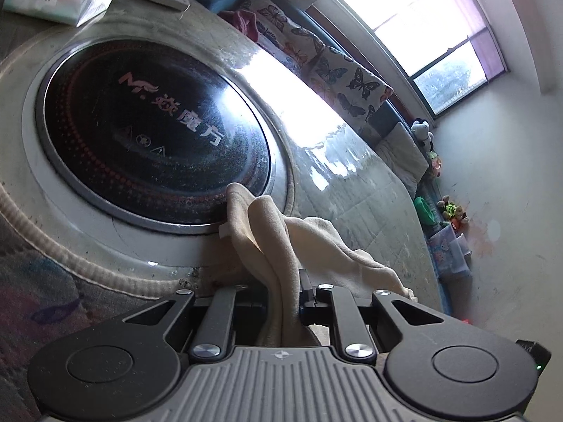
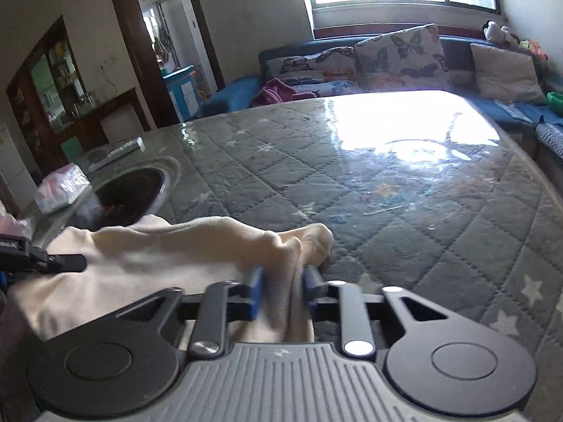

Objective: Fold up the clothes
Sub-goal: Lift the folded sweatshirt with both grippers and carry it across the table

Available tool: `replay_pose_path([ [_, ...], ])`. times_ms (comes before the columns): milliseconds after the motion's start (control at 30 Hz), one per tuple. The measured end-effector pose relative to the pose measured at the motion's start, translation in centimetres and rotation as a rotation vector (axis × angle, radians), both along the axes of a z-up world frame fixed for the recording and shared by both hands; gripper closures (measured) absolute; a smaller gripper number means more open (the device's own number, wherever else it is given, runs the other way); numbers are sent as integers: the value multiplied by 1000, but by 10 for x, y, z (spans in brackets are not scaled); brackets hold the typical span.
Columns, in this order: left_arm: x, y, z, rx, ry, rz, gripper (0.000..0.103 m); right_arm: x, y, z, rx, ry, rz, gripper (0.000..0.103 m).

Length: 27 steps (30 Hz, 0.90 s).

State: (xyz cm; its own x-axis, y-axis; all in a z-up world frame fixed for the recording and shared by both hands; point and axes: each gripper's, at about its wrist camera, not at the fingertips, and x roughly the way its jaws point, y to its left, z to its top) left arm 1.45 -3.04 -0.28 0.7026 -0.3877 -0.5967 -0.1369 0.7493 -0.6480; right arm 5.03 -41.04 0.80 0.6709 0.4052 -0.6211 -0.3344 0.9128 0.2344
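Both tools tight on cream cloth.

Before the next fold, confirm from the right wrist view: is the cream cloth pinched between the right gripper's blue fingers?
Yes, the cream cloth is bunched and clamped between the right gripper fingers.
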Motion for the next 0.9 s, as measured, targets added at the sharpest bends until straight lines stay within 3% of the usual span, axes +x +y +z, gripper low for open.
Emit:
replay_pose_path([
  [167, -2, -15, 16, 59, -43, -37, 88, -18, -6, 17, 13, -75, -1, 93],
  [433, 13, -65, 40, 75, -109, -156, 89, -41, -40, 51, -13, -174, -54, 93],
  [800, 67, -177, 56, 26, -159, -342, 89, -48, -144, 74, -136, -224, -270, 93],
  [900, 80, -199, 44, 19, -108, -386, 89, -45, -169, 68, -163, -208, -320, 93],
])
